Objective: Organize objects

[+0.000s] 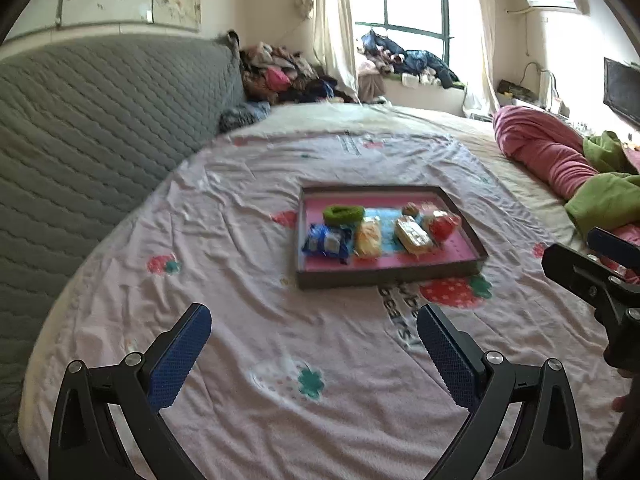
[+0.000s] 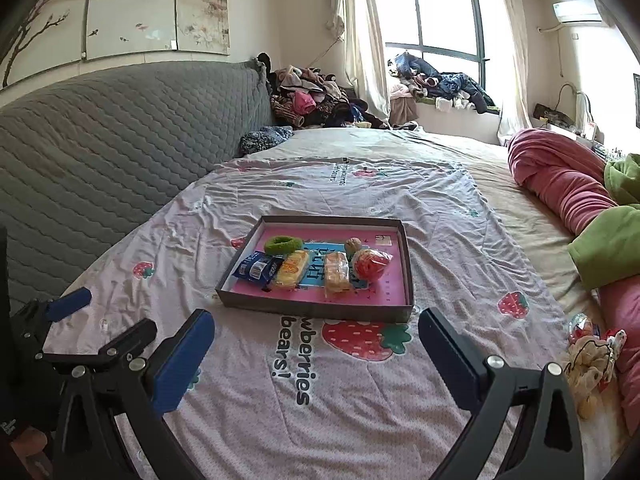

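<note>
A shallow box tray (image 1: 466,230) (image 2: 406,248) with a pink floor sits mid-bed. In it lie a green fuzzy ring (image 1: 343,213) (image 2: 283,244), a blue snack packet (image 1: 327,241) (image 2: 256,267), a yellow wrapped cake (image 1: 368,237) (image 2: 292,269), a wrapped pastry bar (image 1: 414,234) (image 2: 337,272), a red wrapped ball (image 1: 443,225) (image 2: 371,265) and a small brown nut-like piece (image 1: 410,209) (image 2: 353,245). My left gripper (image 1: 314,344) is open and empty, short of the tray. My right gripper (image 2: 316,350) is open and empty, just before the tray's near edge.
The bed sheet (image 2: 360,392) has a strawberry print. A grey quilted headboard (image 1: 92,128) runs along the left. Pink and green blankets (image 2: 580,200) lie at the right. Small toys (image 2: 592,356) lie near the right edge. Clothes piles (image 1: 288,72) sit at the back.
</note>
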Available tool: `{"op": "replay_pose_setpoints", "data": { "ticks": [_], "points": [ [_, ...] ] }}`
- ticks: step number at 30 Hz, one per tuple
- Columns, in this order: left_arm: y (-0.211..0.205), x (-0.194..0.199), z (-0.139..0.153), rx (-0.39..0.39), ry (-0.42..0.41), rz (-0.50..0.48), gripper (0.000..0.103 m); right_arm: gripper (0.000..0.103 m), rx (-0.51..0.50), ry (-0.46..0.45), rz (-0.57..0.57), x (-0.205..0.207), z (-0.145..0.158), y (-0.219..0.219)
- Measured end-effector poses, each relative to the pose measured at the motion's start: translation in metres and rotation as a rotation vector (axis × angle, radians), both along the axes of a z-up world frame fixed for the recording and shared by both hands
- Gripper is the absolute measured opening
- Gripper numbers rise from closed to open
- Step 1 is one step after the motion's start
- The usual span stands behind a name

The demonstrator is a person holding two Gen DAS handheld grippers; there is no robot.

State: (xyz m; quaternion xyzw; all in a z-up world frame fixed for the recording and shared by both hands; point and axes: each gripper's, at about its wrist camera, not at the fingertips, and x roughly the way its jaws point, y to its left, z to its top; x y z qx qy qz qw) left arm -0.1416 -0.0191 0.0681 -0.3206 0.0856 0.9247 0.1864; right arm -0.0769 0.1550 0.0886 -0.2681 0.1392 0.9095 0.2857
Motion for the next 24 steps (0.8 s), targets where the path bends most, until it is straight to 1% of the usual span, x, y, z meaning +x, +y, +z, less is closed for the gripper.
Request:
{"op": "replay_pose_setpoints", "data": {
  "ticks": [3,7,9,12,14,17,21,22,24],
  "points": [
    [-0.003,0.005,-0.003,0.012,-0.008,-0.010,0.102,0.103,0.006,0.005,0.001,0.005,0.001,-0.004],
    [-0.005,0.011,-0.009,0.028,-0.054,-0.014,0.102,0.103,-0.003,0.003,-0.003,0.013,-0.003,-0.008],
    [-0.007,0.014,-0.011,0.039,-0.063,-0.017,0.102,0.103,-0.004,-0.003,-0.003,0.017,-0.007,-0.010],
    [-0.007,0.021,-0.016,0.037,-0.065,-0.018,0.102,0.103,-0.005,-0.006,-0.003,0.024,-0.015,-0.015],
    [-0.008,0.025,-0.020,0.043,-0.070,-0.037,0.102,0.103,-0.009,-0.007,-0.001,0.029,-0.022,-0.018],
    [-0.010,0.031,-0.027,0.054,-0.091,-0.042,0.102,0.103,-0.012,-0.015,0.002,0.034,-0.033,-0.023],
    [-0.015,0.039,-0.039,0.041,-0.090,-0.020,0.102,0.103,0.000,-0.006,-0.004,0.042,-0.043,-0.031],
    [-0.016,0.041,-0.044,0.042,-0.107,-0.027,0.102,0.103,0.003,0.000,-0.006,0.044,-0.044,-0.033],
    [-0.018,0.043,-0.048,0.035,-0.116,-0.027,0.102,0.103,0.007,0.008,-0.003,0.048,-0.044,-0.036]
  ]
}}
